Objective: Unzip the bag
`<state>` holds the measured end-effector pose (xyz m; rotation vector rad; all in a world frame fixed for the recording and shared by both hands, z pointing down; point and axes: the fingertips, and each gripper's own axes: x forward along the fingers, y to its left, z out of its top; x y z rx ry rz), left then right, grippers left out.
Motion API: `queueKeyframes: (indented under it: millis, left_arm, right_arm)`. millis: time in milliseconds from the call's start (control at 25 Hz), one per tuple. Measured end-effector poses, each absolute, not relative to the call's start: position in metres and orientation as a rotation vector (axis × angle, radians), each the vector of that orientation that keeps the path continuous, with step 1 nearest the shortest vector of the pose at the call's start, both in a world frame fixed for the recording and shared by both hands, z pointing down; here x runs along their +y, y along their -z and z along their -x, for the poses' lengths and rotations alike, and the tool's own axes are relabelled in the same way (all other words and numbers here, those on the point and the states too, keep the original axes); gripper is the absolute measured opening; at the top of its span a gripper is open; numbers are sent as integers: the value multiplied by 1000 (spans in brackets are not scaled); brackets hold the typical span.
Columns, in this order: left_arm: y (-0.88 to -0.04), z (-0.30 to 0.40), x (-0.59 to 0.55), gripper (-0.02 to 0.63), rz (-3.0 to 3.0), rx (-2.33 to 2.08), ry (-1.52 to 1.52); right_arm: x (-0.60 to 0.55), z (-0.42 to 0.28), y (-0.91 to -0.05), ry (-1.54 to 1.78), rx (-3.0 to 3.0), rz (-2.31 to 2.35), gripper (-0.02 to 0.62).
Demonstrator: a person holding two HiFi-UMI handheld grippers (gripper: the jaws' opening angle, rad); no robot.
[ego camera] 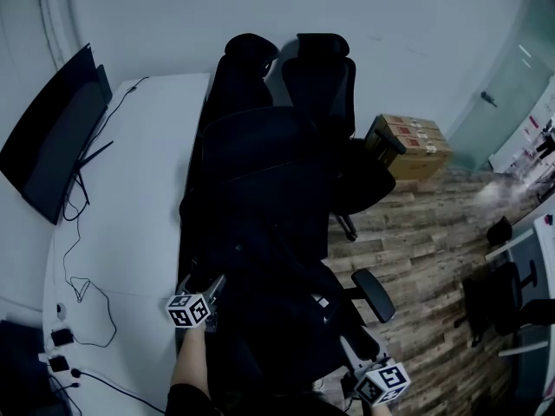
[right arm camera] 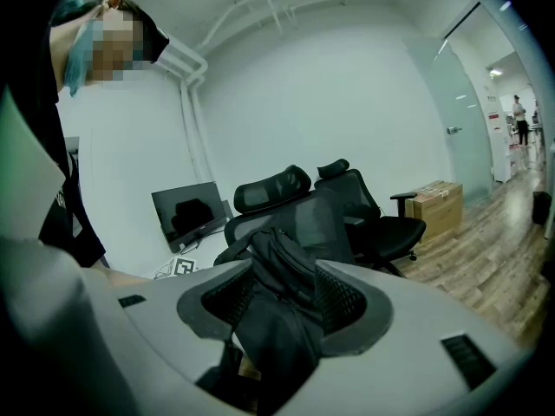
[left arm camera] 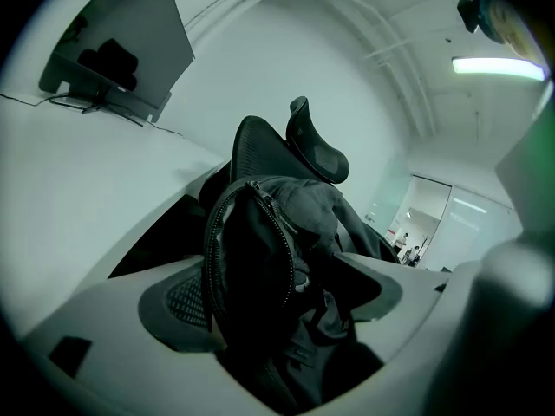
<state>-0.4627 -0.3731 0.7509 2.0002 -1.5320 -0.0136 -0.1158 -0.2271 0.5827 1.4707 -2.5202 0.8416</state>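
The left gripper (left arm camera: 273,300) has its 2 fingers (left arm camera: 173,306) spread as wide as they go, and they press on nothing. The black backpack (left arm camera: 260,258) sits in the gap between them, with its zipper (left arm camera: 279,224) curving over the top edge. The right gripper (right arm camera: 284,306) has its fingers (right arm camera: 351,302) closer in. The backpack's cloth fills that gap, and the fingers look to be squeezing it (a soft hold, I think, not a hard one). The backpack rests on the seat of a black office chair (left arm camera: 316,146), in front of its back, beside the white desk (ego camera: 139,189). What could go wrong? The left fingers could shut on loose cloth and miss the zipper tab, since the tab is small and dark. The backpack could also flop or slide off the seat if the right hold slips, and the chair could turn when pushed. Both grippers point forward and a little down at the backpack. The left one is near the desk edge on a bare forearm (ego camera: 192,362), and the right one is low by the armrest (ego camera: 375,295).
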Motion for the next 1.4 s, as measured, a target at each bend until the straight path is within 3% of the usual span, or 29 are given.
queueKeyframes:
  millis: [200,360,760,1400]
  left_arm:
    - [-739,452,-368,405,-2020,-1516,27]
    - [-723,439,-361,302,-2054,-1512,6]
    - [-681,385,-333,213,-2161,-1482,-32]
    - [-617,242,-254,161,-2467,-1340,-123]
  right_arm:
    - [-223,99,-582,-836,-2537,-1485,201]
    - [-219,89,-576,-838,-2549,-1483,201]
    - [-210,60,-566,-768,-2651,-1429,201]
    - [-181,42,-539,-629,-2764,-1244,201]
